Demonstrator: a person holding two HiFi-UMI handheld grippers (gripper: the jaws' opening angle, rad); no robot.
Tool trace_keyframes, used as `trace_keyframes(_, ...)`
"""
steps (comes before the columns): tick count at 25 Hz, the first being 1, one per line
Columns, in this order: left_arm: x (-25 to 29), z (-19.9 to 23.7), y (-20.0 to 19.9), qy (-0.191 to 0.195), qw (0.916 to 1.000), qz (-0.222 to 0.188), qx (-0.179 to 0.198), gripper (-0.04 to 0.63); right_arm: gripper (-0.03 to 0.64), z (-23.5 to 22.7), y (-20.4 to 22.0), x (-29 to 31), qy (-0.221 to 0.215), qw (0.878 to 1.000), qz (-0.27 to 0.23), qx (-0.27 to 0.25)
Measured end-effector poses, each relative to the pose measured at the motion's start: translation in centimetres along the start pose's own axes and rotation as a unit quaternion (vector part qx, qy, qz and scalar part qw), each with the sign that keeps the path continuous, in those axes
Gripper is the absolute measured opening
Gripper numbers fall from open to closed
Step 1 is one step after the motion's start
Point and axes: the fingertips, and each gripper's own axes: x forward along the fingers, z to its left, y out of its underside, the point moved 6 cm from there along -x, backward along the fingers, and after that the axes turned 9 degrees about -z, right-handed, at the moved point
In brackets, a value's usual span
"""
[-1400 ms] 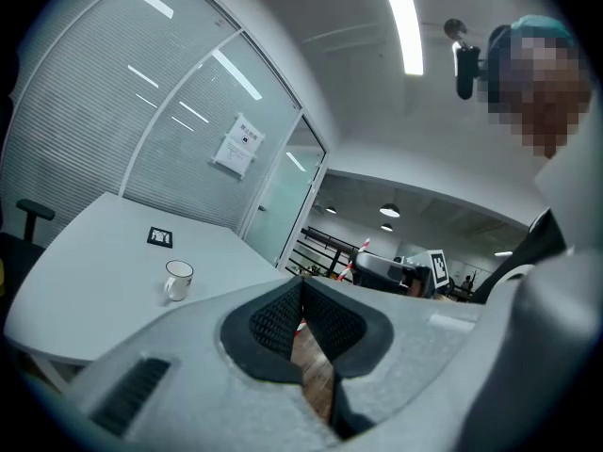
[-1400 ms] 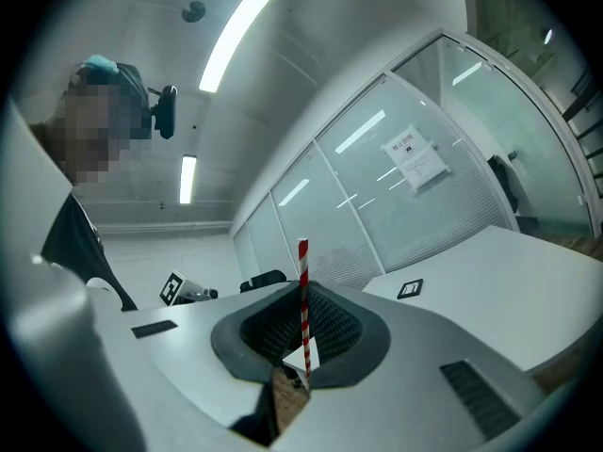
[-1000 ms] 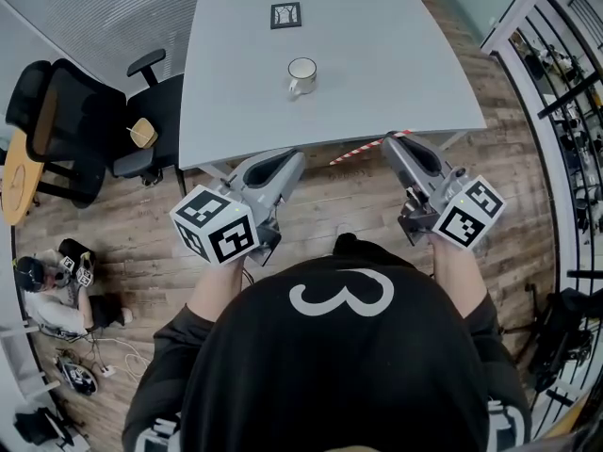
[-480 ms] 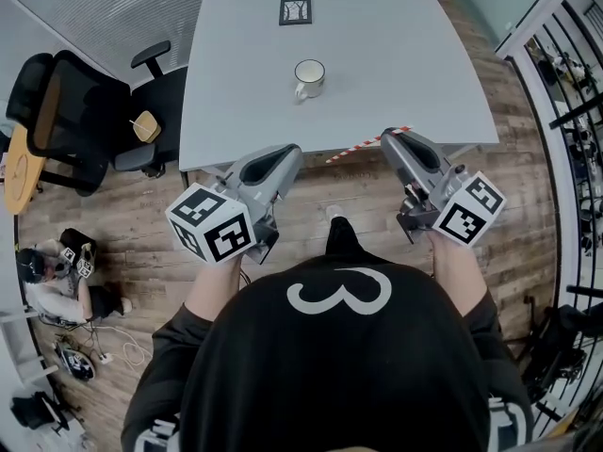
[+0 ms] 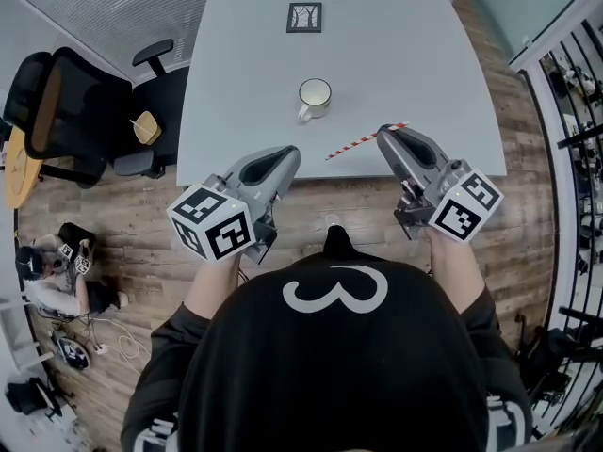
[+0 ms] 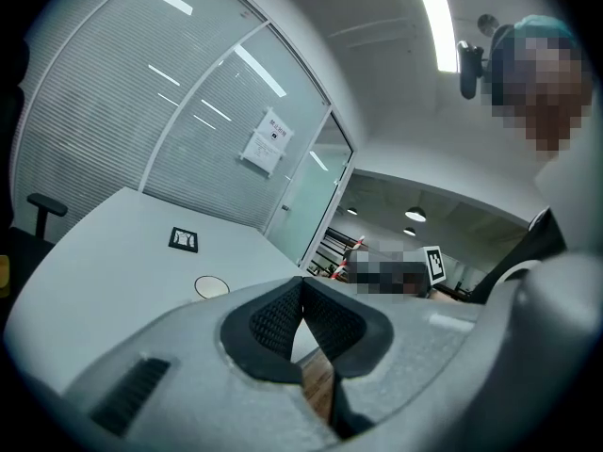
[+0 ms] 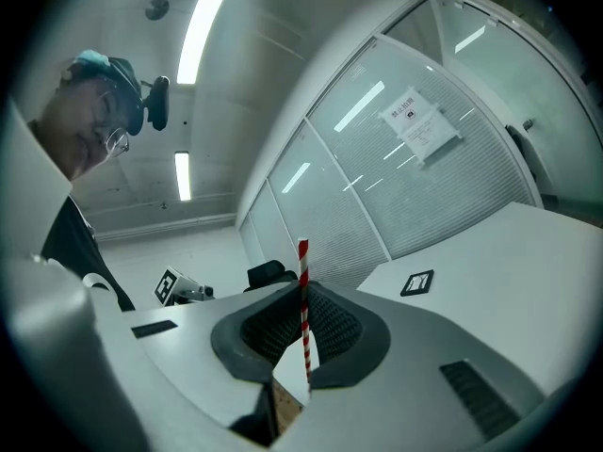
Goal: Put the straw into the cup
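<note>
Over table [image 5: 424, 64] edge, straw [image 5: 363, 143]: red-white, free end pointing 8 o'clock.
Right gripper [image 5: 387, 132]: clamped on straw.
Left gripper [image 5: 289, 151]: closed, empty.
Shirt [image 5: 334, 347] print: "3".

Bright, even indoor light comes from ceiling strip lamps [image 6: 431, 17], which glare white in both the left gripper view and the right gripper view. The pale worktop [image 5: 377, 73] is evenly lit, with only faint shadows. Fisheye bending curves every edge, and both gripper views darken at the corners. The left tool [image 6: 301, 290] looks soft where its housing is nearest the lens.
</note>
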Motion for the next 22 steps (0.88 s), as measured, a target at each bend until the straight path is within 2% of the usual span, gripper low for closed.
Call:
trace_keyframes(4, 1.8, 2.2, -0.9, -0.013, 0.9999, -0.002, -0.004, 0.017, 0.029, -2.3, -0.6, 2.3, -0.014, 1.0, 0.001, 0.007)
trace_keyframes(10, 3.6, 4.8, -1.1, -0.025, 0.9996, 0.003, -0.014, 0.017, 0.029, -5.1, -0.9, 5.7, -0.024, 0.999, 0.02, -0.02)
trace_keyframes(22, 5.3, 8.4, -0.6, -0.055, 0.9975, 0.018, -0.04, 0.017, 0.029, -9.0, -0.3, 10.2, -0.033, 0.998, 0.04, -0.035)
